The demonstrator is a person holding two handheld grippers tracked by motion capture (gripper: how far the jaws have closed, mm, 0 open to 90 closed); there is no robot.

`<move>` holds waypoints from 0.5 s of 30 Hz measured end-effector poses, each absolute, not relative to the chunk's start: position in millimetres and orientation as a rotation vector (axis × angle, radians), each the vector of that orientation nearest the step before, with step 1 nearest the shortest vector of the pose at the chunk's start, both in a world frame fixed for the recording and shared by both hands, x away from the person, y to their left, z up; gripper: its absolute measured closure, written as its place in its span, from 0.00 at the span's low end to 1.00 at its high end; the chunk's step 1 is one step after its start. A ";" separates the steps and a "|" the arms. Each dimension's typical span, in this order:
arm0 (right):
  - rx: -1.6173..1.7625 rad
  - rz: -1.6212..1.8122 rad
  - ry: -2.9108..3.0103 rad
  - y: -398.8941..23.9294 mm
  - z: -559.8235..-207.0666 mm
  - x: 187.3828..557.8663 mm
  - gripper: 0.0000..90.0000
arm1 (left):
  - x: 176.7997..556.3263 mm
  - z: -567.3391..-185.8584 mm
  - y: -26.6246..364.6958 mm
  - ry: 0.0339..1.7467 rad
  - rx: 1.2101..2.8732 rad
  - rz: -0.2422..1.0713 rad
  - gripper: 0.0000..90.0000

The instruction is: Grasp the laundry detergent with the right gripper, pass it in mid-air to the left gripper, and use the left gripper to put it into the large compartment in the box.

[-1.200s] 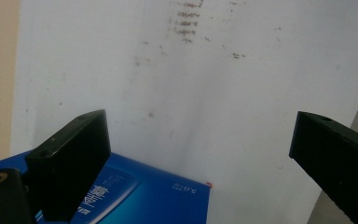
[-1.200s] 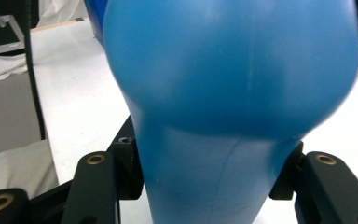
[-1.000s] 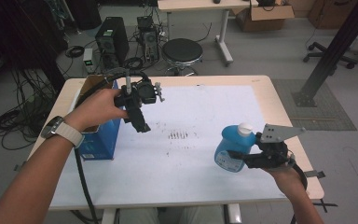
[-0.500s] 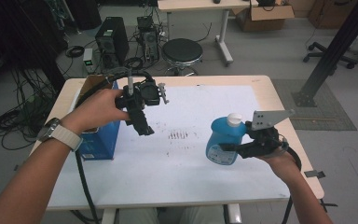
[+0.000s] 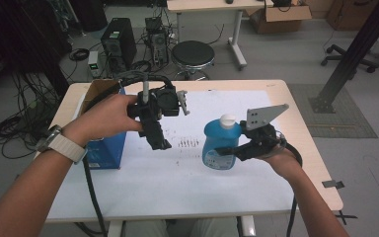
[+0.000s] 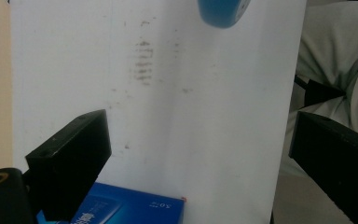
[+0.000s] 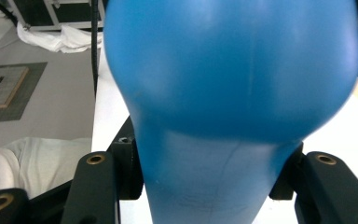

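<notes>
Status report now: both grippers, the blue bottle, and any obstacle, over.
Right gripper shut on blue bottle, bottle lifted above the white sheet. Left gripper open, jaws empty, above the sheet. Blue box beside left gripper; nothing between the grippers.

The white sheet (image 5: pixel 177 182) is bare from 5 to 7 o'clock, so a hand could pass there. The blue box (image 5: pixel 106 150) stands in the way at 9 o'clock, just beside the left gripper (image 5: pixel 159 140).
</notes>
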State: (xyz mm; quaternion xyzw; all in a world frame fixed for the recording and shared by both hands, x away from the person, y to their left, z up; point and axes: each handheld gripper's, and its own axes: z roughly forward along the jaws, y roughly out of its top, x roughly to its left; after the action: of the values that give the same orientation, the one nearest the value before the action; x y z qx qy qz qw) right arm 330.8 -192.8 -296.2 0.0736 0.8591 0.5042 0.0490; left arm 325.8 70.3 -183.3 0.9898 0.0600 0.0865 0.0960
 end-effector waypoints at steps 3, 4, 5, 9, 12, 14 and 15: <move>0.189 1.534 2.625 -183.6 -293.6 332.9 0.50 | 324.3 -179.7 68.8 0.174 2.924 0.251 0.07; 0.189 1.534 2.625 -183.6 -293.6 332.9 0.50 | 324.3 -179.7 68.8 0.174 2.924 0.251 0.07; 0.175 1.536 2.629 -179.4 -292.6 333.7 0.50 | 323.6 -178.4 68.1 0.168 2.920 0.241 0.07; 0.135 1.543 2.639 -166.7 -291.7 336.0 0.50 | 322.0 -175.0 65.8 0.159 2.919 0.226 0.07; 0.115 1.543 2.647 -158.4 -293.6 336.6 0.50 | 321.2 -173.3 64.6 0.151 2.925 0.220 0.07; 0.094 1.542 2.654 -151.2 -295.6 337.2 0.50 | 320.9 -173.0 64.1 0.148 2.927 0.208 0.07; 0.087 1.545 2.655 -149.0 -295.9 337.2 0.50 | 321.0 -172.9 63.9 0.146 2.929 0.203 0.07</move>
State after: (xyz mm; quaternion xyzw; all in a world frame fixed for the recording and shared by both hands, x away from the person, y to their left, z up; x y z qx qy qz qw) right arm 337.2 -149.0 -295.9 0.0284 0.8635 0.5023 0.0342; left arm 321.0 63.9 -172.9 0.9913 0.0494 0.0686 0.1007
